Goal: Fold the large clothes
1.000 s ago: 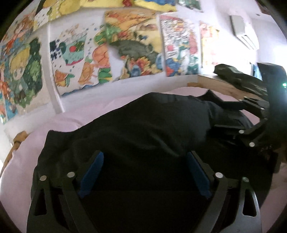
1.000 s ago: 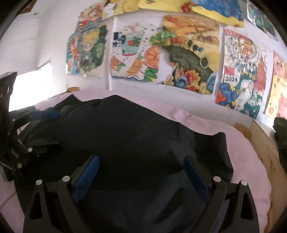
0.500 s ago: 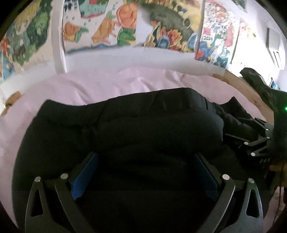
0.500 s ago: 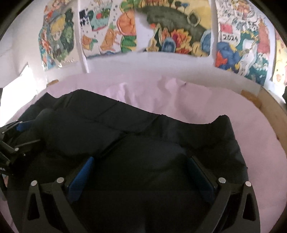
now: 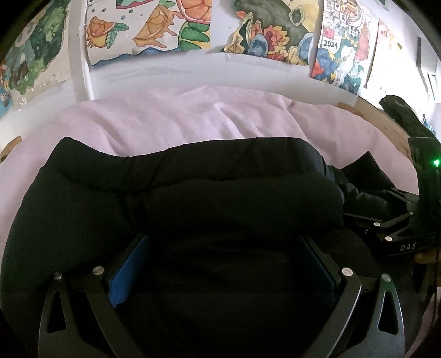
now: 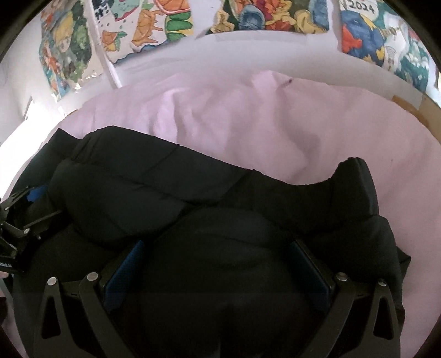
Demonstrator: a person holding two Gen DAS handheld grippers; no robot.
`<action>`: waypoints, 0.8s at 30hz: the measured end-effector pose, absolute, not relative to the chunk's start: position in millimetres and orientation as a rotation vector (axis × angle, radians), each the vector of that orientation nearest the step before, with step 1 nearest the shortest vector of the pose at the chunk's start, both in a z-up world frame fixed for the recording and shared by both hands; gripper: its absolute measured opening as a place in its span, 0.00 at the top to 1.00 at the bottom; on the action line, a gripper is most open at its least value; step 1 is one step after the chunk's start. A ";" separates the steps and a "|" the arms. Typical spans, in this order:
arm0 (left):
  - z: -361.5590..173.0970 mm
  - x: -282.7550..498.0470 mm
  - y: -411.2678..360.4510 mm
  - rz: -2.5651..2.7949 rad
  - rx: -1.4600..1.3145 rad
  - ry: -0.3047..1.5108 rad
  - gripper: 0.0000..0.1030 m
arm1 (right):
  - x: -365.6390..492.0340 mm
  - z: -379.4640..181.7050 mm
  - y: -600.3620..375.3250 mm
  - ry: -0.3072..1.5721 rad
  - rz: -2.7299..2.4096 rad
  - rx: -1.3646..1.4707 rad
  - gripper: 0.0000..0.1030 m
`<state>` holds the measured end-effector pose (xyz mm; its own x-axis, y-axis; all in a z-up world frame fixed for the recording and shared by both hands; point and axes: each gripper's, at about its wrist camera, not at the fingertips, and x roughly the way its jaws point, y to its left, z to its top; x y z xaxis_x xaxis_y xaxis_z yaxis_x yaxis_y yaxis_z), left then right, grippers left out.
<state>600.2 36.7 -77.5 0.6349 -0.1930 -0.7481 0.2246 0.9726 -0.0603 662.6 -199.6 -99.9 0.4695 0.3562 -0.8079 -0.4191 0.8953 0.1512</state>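
Between the left gripper (image 5: 220,264) jaws: only black jacket (image 5: 193,198) fabric underneath, blue pads (image 5: 124,278) clear of it, so spread wide, holding nothing. Right gripper (image 6: 217,267) same: jaws apart, nothing pinched. Both opened wider within the last second and tipped down toward the cloth. Just ahead of each tool the jacket now sits doubled into a padded roll; a second ago it lay flatter and reached further back. Beyond it, more pink sheet (image 5: 193,121) is exposed, then the postered wall (image 5: 154,24). Reads as one fold released; next grab needs a fresh edge.
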 end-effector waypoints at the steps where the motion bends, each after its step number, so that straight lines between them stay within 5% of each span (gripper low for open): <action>1: -77.7 598.7 36.2 -0.240 0.041 0.844 0.01 | 661.3 -99.3 -200.1 0.968 0.476 -0.070 0.00; 13: -42.6 558.7 61.9 -0.248 0.003 0.716 0.01 | 619.9 -61.6 -228.1 0.869 0.521 0.041 0.00; 24: -59.9 576.8 79.0 -0.159 -0.038 0.782 0.01 | 620.6 -75.8 -223.6 0.884 0.483 -0.005 0.00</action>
<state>576.8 79.0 -59.9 0.6979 -0.1566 -0.6989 0.1286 0.9873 -0.0929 620.6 -223.6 -75.8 0.5345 0.4031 -0.7429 -0.4073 0.8930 0.1915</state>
